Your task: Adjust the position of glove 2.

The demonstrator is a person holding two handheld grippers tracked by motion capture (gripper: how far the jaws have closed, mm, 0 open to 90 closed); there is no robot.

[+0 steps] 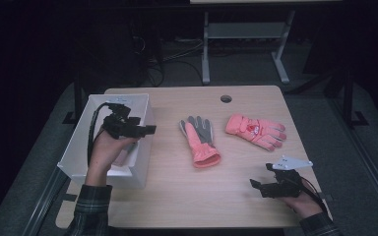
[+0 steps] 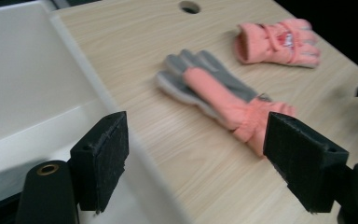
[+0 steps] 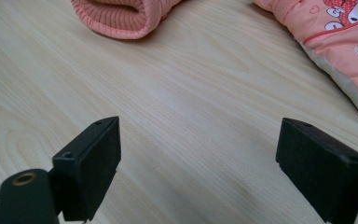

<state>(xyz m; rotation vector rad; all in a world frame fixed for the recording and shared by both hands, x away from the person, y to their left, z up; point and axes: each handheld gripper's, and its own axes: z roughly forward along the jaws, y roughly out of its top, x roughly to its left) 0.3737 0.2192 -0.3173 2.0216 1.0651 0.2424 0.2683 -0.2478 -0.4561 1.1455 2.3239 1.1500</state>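
glove: palm-up glove (image 1: 199, 140) mid-table, cuff at 6 o'clock, fingers at 12 | from left gripper (image 1: 150, 130): about 3 o'clock, nearer hand, jaws spread, empty, over white box (image 1: 74, 147) | right gripper (image 1: 254, 184): jaws spread, empty, glove near 11 o'clock | second glove (image 1: 256, 130) lies just beyond

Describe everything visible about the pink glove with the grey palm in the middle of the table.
The glove is salmon pink with a grey palm side and grey fingers, seemingly fleece or soft knit, with a ribbed pink cuff. It lies flat on the wooden table, palm up, fingers pointing away from the person and cuff toward them. It sits apart from the second pink glove and to the right of the white box. Nothing touches it but the tabletop; neither set of tongs is on it.
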